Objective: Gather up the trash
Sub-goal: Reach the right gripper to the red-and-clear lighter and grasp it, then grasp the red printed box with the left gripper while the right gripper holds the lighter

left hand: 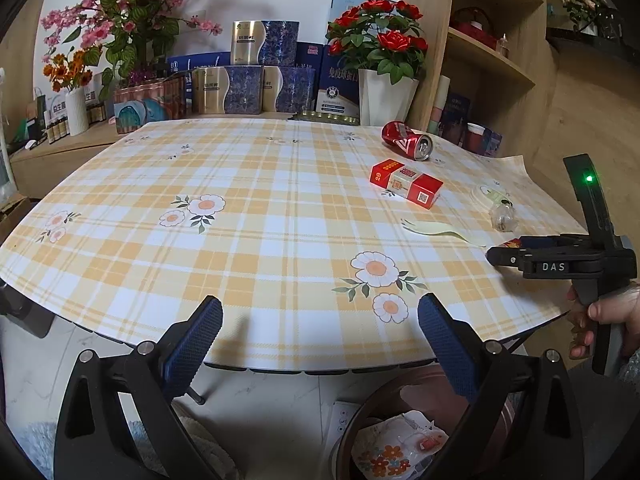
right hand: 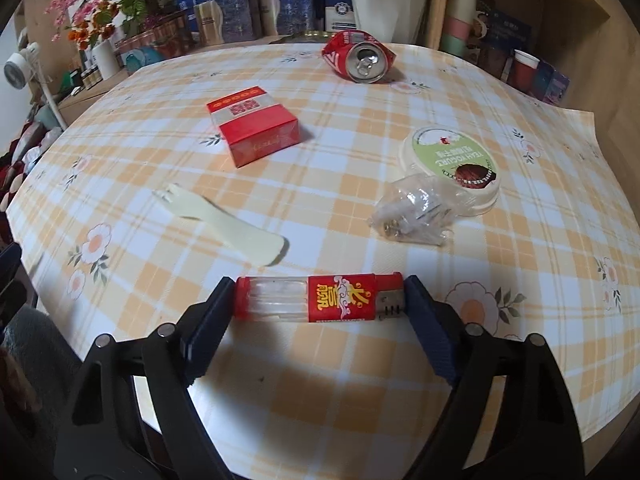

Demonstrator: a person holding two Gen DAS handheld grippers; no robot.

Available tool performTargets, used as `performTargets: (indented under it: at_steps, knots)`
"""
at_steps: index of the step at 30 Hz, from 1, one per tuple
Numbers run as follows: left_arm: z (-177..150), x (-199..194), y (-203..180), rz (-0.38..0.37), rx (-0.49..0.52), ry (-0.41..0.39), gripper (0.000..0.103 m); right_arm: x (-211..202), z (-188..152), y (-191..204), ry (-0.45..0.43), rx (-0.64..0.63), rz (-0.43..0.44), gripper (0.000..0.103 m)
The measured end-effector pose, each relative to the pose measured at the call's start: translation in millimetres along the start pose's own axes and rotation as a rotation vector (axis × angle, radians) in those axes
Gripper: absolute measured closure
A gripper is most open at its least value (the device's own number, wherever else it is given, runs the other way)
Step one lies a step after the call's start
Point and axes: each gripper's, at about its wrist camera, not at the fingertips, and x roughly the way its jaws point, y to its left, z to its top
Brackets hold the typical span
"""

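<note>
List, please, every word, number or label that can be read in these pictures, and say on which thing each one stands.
"DAS": on the right gripper, seen from the left wrist.
"TEAH YOGURT": on the yogurt lid, upside down.
"20": on the red cigarette pack.
Chinese characters on the lighter, the pack and the blue boxes: too small or blurred to quote reliably.
Crushed can: lettering unreadable.

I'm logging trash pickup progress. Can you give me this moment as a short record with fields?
right gripper: jaws at both ends of the lighter, lengthwise, on the table
left gripper: open, empty, at the table's near edge
still on tablecloth: crushed can, red box, plastic fork, yogurt lid, clear wrapper
bin: on floor below the table edge, already holds trash
</note>
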Motion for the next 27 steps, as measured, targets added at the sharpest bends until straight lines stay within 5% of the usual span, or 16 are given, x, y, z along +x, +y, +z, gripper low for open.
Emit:
performTargets:
  at_steps: [8,14,20,27]
  knots:
    - [12,3,5,-0.074,-0.084,0.091,0.007,-53,-17,-11,-0.193,-0.024,0.034,0.02]
    - [68,27,-13,-0.128,-0.164,0.135,0.007,-68,-27,-39,-0.257,0.046,0.014,0.02]
    - [120,108,-32,-0.202,-0.378,0.296,0.007,-73,-28,-64,-0.317,0.123,0.017,0.02]
    - [147,183,-58,-0.166,-0.418,0.39,0.007,-74,-33,-85,-0.353,0.181,0.021,0.02]
